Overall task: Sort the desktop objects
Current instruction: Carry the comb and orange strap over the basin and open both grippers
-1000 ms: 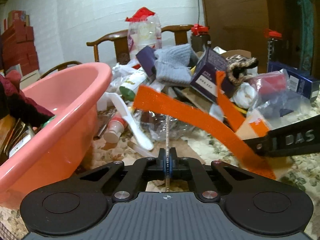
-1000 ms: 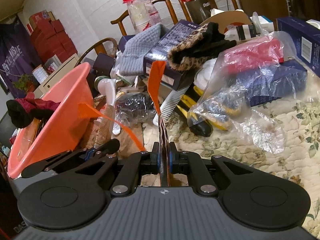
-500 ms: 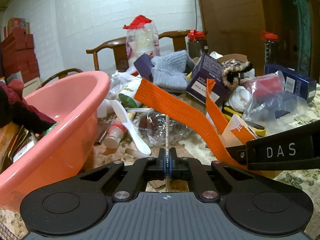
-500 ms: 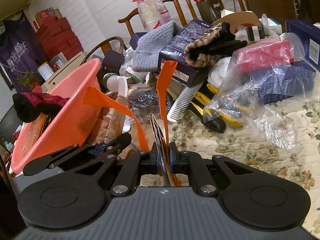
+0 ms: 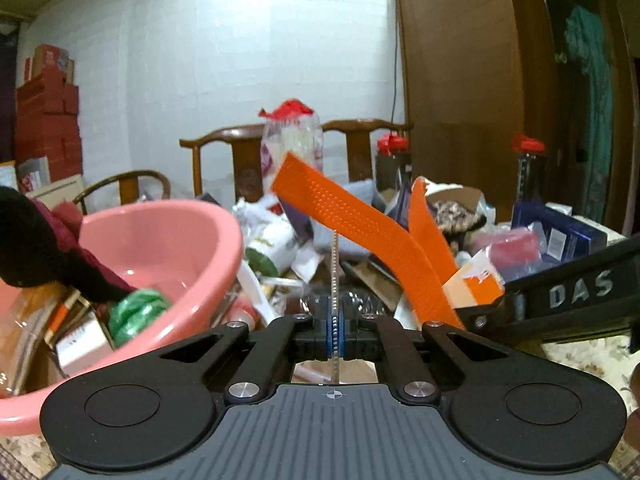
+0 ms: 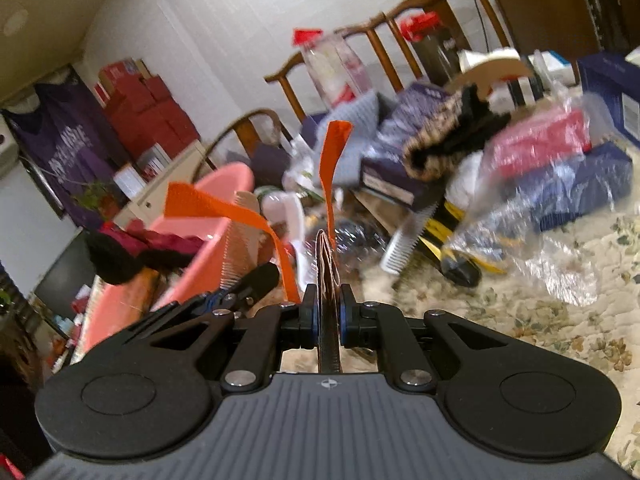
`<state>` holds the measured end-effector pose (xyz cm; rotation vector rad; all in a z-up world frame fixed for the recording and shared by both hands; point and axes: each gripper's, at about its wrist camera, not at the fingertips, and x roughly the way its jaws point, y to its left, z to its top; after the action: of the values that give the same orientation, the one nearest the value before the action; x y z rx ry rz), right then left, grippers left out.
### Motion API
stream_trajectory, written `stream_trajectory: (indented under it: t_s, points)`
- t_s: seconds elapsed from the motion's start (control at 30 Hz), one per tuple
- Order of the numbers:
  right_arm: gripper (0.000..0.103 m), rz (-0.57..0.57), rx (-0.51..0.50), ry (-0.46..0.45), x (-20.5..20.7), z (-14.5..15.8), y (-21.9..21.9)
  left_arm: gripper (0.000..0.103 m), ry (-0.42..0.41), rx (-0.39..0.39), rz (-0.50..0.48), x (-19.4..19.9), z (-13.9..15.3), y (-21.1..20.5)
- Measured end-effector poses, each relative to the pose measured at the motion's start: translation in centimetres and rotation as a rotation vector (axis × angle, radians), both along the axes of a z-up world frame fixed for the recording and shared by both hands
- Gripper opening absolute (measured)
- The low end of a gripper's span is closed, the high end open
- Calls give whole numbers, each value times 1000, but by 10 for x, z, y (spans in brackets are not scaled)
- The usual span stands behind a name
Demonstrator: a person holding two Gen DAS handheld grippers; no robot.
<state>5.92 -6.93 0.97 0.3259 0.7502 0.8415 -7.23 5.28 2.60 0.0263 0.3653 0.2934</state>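
The left hand-held gripper (image 5: 335,328) is pinching a thin flat piece (image 5: 335,264) edge-on, its jaws pressed fully together on it. Seen from this wrist, the piece's beaded edge is standing upright from the jaws, just right of the pink basin (image 5: 208,248), with its long axis running up and away from the pads. A broad orange strap (image 5: 360,224) is slanting across it, its free end pointing up toward the basin side and its lower end running down to the right. There the right hand-held gripper (image 6: 329,316) is coming in from the side farthest from the basin. A narrow orange strap (image 5: 424,216) is rising beside the broad one, tip upward.

From the right wrist, the jaws are standing at a narrow gap, clamping a dark, thicker edge of the same flat piece. It is pointing forward and slightly up, with pale threads showing along its top. Both straps are lifting clear of the desk (image 6: 540,320), to the right of the basin. A white comb (image 6: 404,244) is lying farther right of the basin, on the desk. A dark cloth (image 5: 48,248) is hanging over the basin's near rim
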Motion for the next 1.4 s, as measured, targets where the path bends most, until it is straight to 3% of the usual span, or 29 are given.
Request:
stream_trajectory:
  t_s: [0.27, 0.7, 1.07, 1.3, 1.37, 1.4]
  points:
    - [12, 2, 36, -2, -3, 15, -7, 0, -42, 40, 28, -9, 14, -4]
    - [12, 36, 59, -92, -31, 52, 6, 0, -131, 65, 68, -33, 46, 8]
    - [12, 129, 35, -162, -53, 79, 60, 0, -172, 59, 171, -58, 67, 49]
    - [12, 202, 2, -184, -59, 88, 117, 0, -146, 48, 253, -61, 75, 96]
    - [12, 210, -20, -204, -61, 88, 141, 2, -110, 29, 288, -57, 72, 116]
    - [14, 214, -36, -212, -60, 85, 154, 10, -94, 29, 304, -56, 70, 124]
